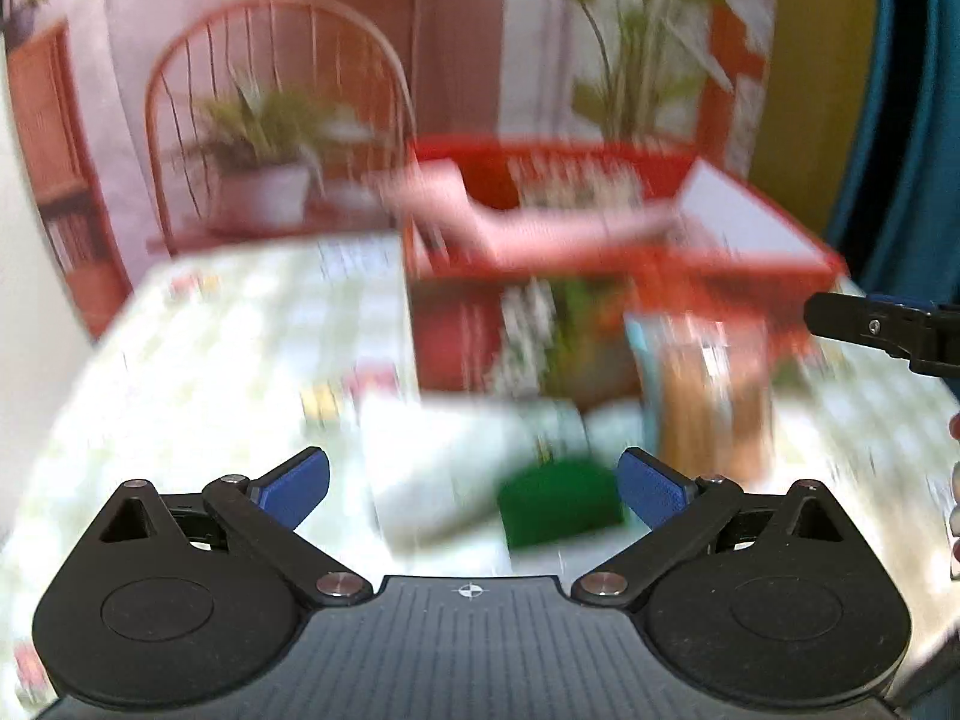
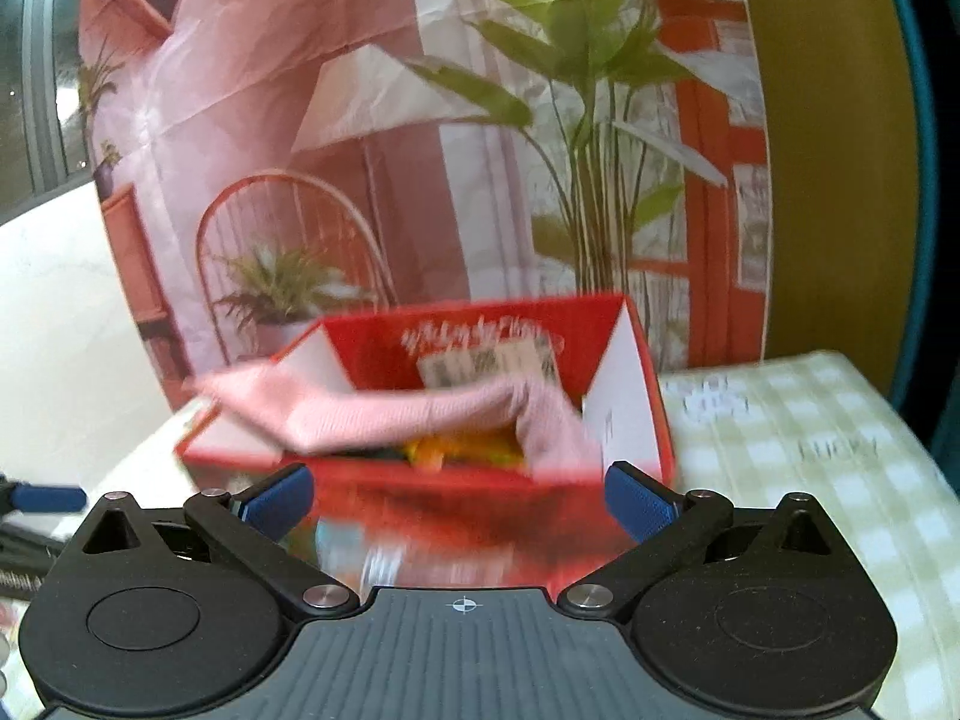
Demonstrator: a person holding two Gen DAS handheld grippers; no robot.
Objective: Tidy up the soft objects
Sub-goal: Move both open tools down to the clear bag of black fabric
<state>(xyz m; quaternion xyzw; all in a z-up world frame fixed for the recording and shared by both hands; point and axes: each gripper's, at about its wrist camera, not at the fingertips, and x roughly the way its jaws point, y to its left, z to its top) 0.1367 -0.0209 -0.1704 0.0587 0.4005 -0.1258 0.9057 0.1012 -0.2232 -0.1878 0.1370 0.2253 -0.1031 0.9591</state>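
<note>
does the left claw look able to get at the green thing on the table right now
Probably yes. The left claw is open and the green thing lies just ahead between its fingers, on white cloth, with nothing in the way.

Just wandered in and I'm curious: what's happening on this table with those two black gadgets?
A person holds a two-finger tool in each hand and is tidying soft things into an open red cardboard box on a green checked tablecloth. A pink knitted cloth lies draped across the box, partly over its edge. Both tools, left gripper and right gripper, have their fingers wide open and hold nothing. A green sponge-like block waits on the table.
</note>
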